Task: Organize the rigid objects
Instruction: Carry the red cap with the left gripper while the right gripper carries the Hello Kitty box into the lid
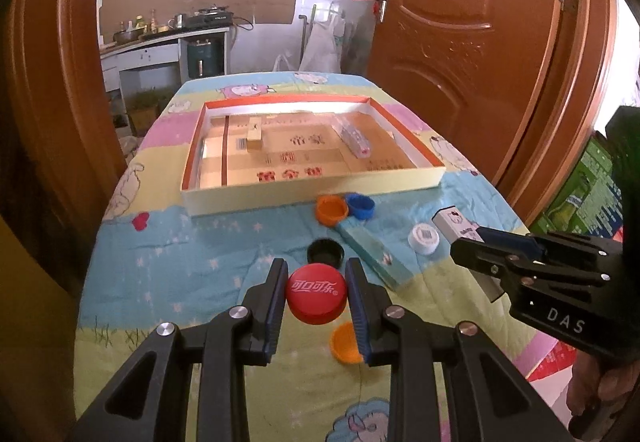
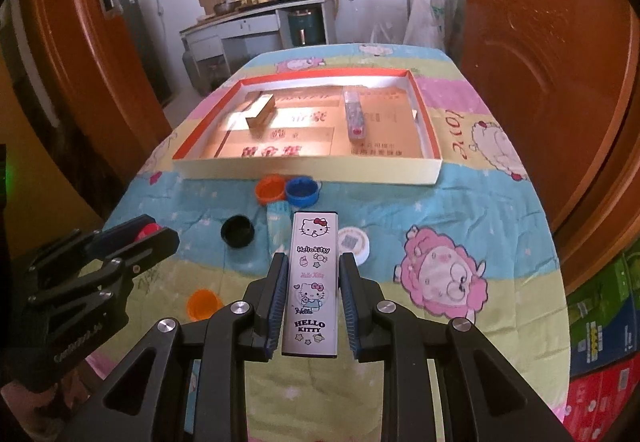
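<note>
Bench (image 1: 168, 254) is wearing a cartoon-print cloth in blue, yellow and pink bands. Tray (image 1: 304, 191), shallow with an orange inner rim, is sitting at the far end, carrying a tan block (image 1: 254, 136) on its left side and a clear case (image 1: 354, 138) on its right side.

Right gripper (image 2: 314, 262) is holding a white Hello Kitty box (image 2: 314, 274) lengthwise, jaws clamped on its long sides; the box is sticking out past the fingertips, above the cloth. Left gripper (image 1: 316, 270) is holding a red cap (image 1: 316, 296), jaws clamped on its rim, lettering facing up.

Teal box (image 1: 372, 256) is lying flat on the cloth between the two grippers, angled. Loose caps are lying on the cloth: an orange cap (image 1: 331, 209) and a blue cap (image 1: 360, 205) touching each other just in front of the tray's near wall; a black cap (image 1: 326, 251) just beyond the red one; a white cap (image 1: 423, 238) near the Kitty box; a second orange cap (image 1: 344, 342) partly hidden behind the left gripper's right finger.
</note>
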Tool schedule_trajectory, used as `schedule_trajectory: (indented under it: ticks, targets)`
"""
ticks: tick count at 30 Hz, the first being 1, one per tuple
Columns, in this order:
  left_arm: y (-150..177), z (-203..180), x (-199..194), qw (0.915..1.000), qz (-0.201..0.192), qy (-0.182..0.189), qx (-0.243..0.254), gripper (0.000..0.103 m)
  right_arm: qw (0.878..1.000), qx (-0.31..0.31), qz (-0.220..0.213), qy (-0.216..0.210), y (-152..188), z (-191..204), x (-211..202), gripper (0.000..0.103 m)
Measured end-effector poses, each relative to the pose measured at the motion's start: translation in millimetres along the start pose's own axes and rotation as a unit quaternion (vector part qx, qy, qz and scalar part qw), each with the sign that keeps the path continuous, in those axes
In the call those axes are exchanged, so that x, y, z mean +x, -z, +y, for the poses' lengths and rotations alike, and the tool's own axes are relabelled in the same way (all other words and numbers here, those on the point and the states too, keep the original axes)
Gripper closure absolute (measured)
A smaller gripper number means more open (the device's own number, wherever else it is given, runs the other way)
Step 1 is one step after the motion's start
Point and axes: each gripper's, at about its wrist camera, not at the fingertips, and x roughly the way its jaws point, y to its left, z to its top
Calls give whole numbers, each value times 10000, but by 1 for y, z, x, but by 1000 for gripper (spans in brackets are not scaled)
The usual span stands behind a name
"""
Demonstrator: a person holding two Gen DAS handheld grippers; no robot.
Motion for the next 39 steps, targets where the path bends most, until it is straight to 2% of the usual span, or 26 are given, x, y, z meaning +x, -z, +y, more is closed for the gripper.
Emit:
schedule_trajectory:
  ticks: [27, 39]
  targets:
    - [-71, 5, 41, 9999, -116, 54, 31, 73, 9998, 73, -182, -38, -65, -23, 25, 77]
    - [-109, 7, 69, 9997, -202, 115, 47, 73, 9993, -25, -367, 88, -103, -40, 40, 77]
